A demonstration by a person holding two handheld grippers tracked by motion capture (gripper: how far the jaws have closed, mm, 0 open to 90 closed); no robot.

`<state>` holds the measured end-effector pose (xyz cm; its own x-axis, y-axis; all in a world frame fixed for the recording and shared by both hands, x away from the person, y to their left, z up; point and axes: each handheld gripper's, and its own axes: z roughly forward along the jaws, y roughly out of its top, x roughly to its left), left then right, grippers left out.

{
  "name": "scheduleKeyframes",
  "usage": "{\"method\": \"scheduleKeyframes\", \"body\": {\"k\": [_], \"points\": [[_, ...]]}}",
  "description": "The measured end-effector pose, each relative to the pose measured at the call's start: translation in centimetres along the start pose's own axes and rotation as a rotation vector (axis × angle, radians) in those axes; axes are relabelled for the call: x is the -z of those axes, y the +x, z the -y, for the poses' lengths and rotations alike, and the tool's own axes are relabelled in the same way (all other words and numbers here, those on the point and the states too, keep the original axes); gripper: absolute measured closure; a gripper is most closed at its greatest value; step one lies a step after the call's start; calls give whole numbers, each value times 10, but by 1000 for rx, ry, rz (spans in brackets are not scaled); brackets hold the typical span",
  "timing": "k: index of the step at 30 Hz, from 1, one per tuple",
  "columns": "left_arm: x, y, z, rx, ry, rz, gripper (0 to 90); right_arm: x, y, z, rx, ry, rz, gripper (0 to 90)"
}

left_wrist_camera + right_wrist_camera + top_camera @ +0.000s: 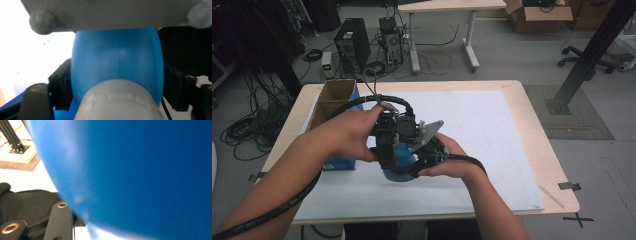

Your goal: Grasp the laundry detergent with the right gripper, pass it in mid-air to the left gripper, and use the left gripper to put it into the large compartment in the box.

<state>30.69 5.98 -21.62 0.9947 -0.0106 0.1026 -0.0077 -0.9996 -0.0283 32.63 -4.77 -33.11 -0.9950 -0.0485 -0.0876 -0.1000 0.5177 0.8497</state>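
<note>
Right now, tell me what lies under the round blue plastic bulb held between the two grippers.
Under the round blue plastic bulb lies the white sheet covering the wooden table; the hands and grippers cover the spot directly beneath.

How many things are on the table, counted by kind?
Blue bottle with a white cap: 1
Cardboard box with a blue side: 1
White mat: 1
Left hand-held gripper, on the bottle: 1
Right hand-held gripper, on the bottle: 1
Total: 5
</note>
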Motion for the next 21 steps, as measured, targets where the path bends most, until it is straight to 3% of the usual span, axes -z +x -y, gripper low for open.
{"method": "scheduleKeyframes", "body": {"k": [11, 21], "points": [[1, -1, -3, -20, 18, -39, 370, 2, 1, 0, 2, -1, 4, 458], [-1, -2, -6, -30, 33, -47, 384, 2, 3, 0, -3, 4, 23, 459]]}}
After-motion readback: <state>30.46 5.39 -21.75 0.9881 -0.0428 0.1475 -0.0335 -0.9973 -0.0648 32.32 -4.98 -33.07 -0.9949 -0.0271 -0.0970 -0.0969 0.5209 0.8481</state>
